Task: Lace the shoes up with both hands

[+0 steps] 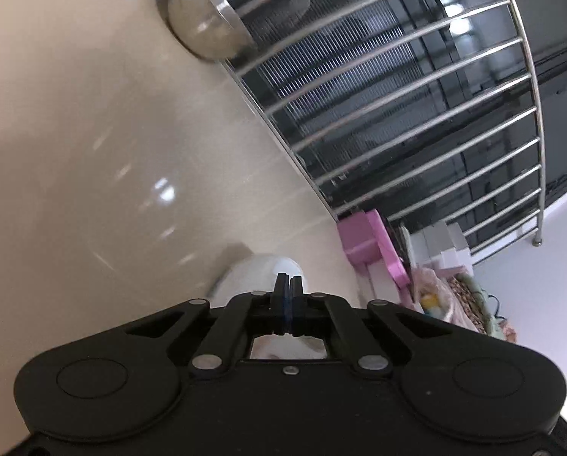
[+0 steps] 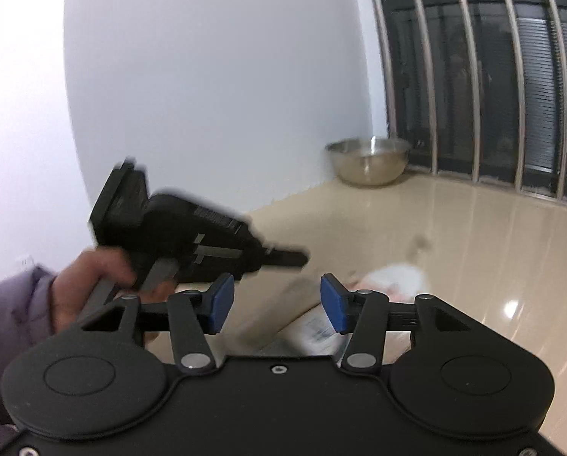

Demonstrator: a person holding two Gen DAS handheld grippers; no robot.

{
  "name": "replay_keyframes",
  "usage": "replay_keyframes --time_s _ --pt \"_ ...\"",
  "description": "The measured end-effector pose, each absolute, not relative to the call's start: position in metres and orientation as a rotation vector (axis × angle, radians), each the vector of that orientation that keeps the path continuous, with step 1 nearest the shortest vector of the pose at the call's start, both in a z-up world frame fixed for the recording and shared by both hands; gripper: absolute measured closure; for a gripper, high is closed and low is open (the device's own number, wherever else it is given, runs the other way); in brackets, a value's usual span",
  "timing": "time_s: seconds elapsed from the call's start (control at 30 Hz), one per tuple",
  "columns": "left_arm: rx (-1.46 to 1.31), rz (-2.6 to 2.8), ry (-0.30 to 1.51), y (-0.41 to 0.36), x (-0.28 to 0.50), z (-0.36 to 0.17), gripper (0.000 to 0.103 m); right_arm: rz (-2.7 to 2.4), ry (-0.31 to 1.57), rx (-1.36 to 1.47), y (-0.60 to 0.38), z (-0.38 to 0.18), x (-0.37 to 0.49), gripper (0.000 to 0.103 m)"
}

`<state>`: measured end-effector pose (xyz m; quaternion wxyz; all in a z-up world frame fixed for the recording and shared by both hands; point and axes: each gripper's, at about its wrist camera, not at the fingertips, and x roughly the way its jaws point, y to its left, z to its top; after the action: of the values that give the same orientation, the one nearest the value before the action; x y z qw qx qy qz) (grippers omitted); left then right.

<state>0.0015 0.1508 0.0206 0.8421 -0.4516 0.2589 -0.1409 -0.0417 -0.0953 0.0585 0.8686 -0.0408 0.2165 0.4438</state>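
A white shoe point(image 1: 251, 273) lies on the glossy beige surface point(image 1: 93, 152), mostly hidden behind my left gripper point(image 1: 288, 285). That gripper's blue pads are pressed together, and no lace shows between them. In the right wrist view the shoe point(image 2: 395, 281) is a blurred white shape just beyond my right gripper point(image 2: 277, 304). The right gripper stands open, with nothing between its blue pads point(image 2: 222, 302). A hand point(image 2: 93, 281) in a purple sleeve holds the left gripper point(image 2: 300, 259) to the left. Its shut fingers point towards the shoe. I cannot make out any laces.
A steel bowl point(image 2: 370, 159) sits in the far corner by the white wall. Metal window bars point(image 2: 473, 76) run along the far edge. A blurred printed box or sheet point(image 2: 313, 328) lies under the right gripper. A pink box point(image 1: 363, 243) and bags point(image 1: 446, 296) sit beside the bars.
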Motion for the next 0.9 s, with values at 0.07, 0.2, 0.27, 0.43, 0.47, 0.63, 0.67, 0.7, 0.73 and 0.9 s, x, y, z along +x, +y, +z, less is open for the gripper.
replay_keyframes --time_s 0.07,0.2,0.27,0.43,0.47,0.63,0.67,0.7,0.73,0.9 --pt "-0.941 -0.301 0.522 0.158 -0.005 0.023 0.103 0.905 0.479 -0.143 -0.076 0.049 -0.050 0.049" --pt "-0.828 -0.276 0.503 0.163 -0.024 0.035 0.103 0.850 0.559 -0.230 -0.045 0.033 -0.047 0.060" --pt "-0.793 -0.263 0.508 0.164 -0.033 0.036 0.102 0.845 0.631 -0.205 -0.037 0.027 -0.035 0.063" --pt "-0.694 -0.280 0.522 0.153 -0.051 0.040 0.102 0.977 0.711 -0.449 -0.036 0.043 -0.027 0.079" --pt "-0.663 -0.303 0.524 0.146 -0.053 0.042 0.101 0.999 0.725 -0.515 -0.044 0.046 -0.026 0.081" --pt "-0.474 -0.410 0.520 0.099 -0.061 0.049 0.074 0.949 0.759 -0.773 -0.087 0.056 -0.024 0.070" --pt "-0.421 -0.429 0.510 0.085 -0.062 0.049 0.074 0.920 0.742 -0.757 -0.091 0.054 -0.026 0.068" --pt "-0.367 -0.449 0.497 0.072 -0.063 0.049 0.074 0.891 0.725 -0.741 -0.095 0.053 -0.027 0.066" --pt "-0.319 -0.460 0.491 0.061 -0.062 0.050 0.074 0.876 0.686 -0.744 -0.097 0.050 -0.033 0.065" --pt "-0.195 -0.473 0.473 0.038 -0.047 0.055 0.074 0.793 0.585 -0.636 -0.100 0.048 -0.045 0.061"
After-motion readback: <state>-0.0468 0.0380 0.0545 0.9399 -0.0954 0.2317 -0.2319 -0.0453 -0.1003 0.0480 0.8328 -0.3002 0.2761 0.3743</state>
